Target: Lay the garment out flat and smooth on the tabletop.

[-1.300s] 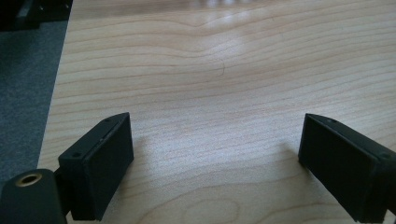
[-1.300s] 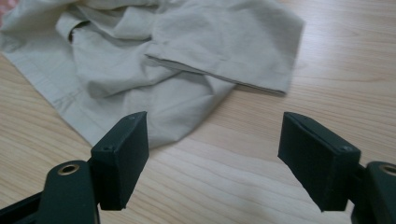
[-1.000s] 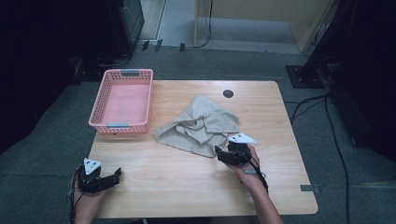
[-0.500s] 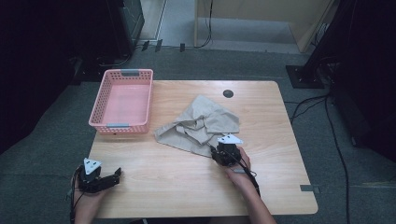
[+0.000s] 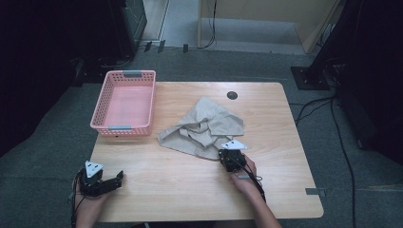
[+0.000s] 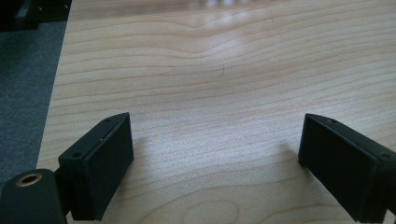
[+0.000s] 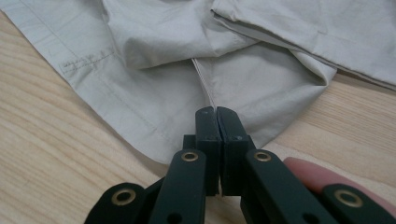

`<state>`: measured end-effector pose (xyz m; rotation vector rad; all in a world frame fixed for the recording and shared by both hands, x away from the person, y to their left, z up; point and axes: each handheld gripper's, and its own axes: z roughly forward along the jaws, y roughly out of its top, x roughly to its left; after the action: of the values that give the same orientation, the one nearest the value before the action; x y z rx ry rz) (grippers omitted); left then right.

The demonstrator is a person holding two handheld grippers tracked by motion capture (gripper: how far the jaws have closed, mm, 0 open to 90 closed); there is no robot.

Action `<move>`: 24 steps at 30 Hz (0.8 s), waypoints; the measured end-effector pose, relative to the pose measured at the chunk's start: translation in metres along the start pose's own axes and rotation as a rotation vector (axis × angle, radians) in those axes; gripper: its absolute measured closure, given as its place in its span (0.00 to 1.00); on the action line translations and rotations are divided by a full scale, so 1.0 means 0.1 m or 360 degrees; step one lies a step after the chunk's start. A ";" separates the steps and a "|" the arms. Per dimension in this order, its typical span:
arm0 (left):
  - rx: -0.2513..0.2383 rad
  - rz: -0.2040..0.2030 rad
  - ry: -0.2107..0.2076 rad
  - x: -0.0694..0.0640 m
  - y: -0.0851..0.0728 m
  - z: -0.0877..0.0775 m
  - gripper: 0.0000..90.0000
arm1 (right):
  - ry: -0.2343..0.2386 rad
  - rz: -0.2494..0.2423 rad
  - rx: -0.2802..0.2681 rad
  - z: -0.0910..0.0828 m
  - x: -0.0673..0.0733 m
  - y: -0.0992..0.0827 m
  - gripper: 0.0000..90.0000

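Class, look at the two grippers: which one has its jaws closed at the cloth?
The right gripper: its jaws are pressed together at the near edge of the beige cloth. The left gripper stands wide open over bare table.

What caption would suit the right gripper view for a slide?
Right gripper, jaws closed, at the near edge of a crumpled beige cloth on the wooden table.

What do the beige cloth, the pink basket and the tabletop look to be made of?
Beige cloth: thin woven fabric, likely cotton, matte; creases, a stitched hem and a seam show. Pink basket: moulded plastic by its look, with a lattice of small holes in its walls. Tabletop: wood or wood-look laminate, faintly glossy; grain lines and a soft glare.
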<state>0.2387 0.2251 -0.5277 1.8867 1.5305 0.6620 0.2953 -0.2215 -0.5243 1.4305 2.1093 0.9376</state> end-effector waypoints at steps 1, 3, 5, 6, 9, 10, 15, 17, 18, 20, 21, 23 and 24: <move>-0.0004 0.0004 -0.0008 0.00 0.00 0.00 0.12 | -0.0001 -0.0008 -0.0007 0.00 0.00 -0.01 1.00; -0.0007 0.0008 -0.0020 -0.01 -0.01 -0.01 0.12 | 0.0003 -0.0019 -0.0025 -0.03 0.00 -0.05 1.00; -0.0007 0.0018 -0.0045 -0.01 -0.01 -0.02 0.12 | 0.0044 0.0007 -0.0025 -0.06 -0.04 -0.08 1.00; -0.0007 0.0023 -0.0050 -0.02 -0.02 -0.02 0.12 | 0.0055 0.0016 -0.0024 -0.07 -0.05 -0.09 1.00; -0.0017 0.0029 -0.0042 -0.04 -0.02 -0.03 0.12 | 0.0062 -0.0009 -0.0024 -0.10 -0.06 -0.12 1.00; -0.0035 0.0025 -0.0048 -0.05 -0.03 -0.04 0.12 | 0.0065 -0.0018 -0.0023 -0.11 -0.07 -0.13 1.00; -0.0112 0.0022 -0.0084 -0.15 0.01 -0.08 0.12 | 0.0085 -0.0034 -0.0032 -0.18 -0.10 -0.20 1.00; -0.0147 0.0042 -0.0095 -0.19 0.03 -0.10 0.12 | 0.0091 -0.0034 -0.0042 -0.21 -0.11 -0.24 1.00; -0.0170 0.0047 -0.0106 -0.21 0.05 -0.11 0.12 | 0.0091 -0.0038 -0.0047 -0.22 -0.11 -0.25 1.00; -0.0222 0.0055 -0.0137 -0.26 0.07 -0.14 0.12 | 0.0090 -0.0048 -0.0056 -0.24 -0.11 -0.28 1.00; -0.0254 0.0055 -0.0162 -0.28 0.08 -0.15 0.12 | 0.0089 -0.0051 -0.0057 -0.26 -0.12 -0.30 1.00; -0.0308 0.0054 -0.0193 -0.33 0.11 -0.16 0.12 | 0.0091 -0.0061 -0.0068 -0.28 -0.13 -0.33 1.00; -0.0321 0.0049 -0.0198 -0.36 0.12 -0.16 0.12 | 0.0098 -0.0053 -0.0070 -0.30 -0.13 -0.35 1.00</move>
<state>0.2275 0.1912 -0.5081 1.7682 1.3082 0.6730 0.2576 -0.2515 -0.5297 1.3570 2.1362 1.0210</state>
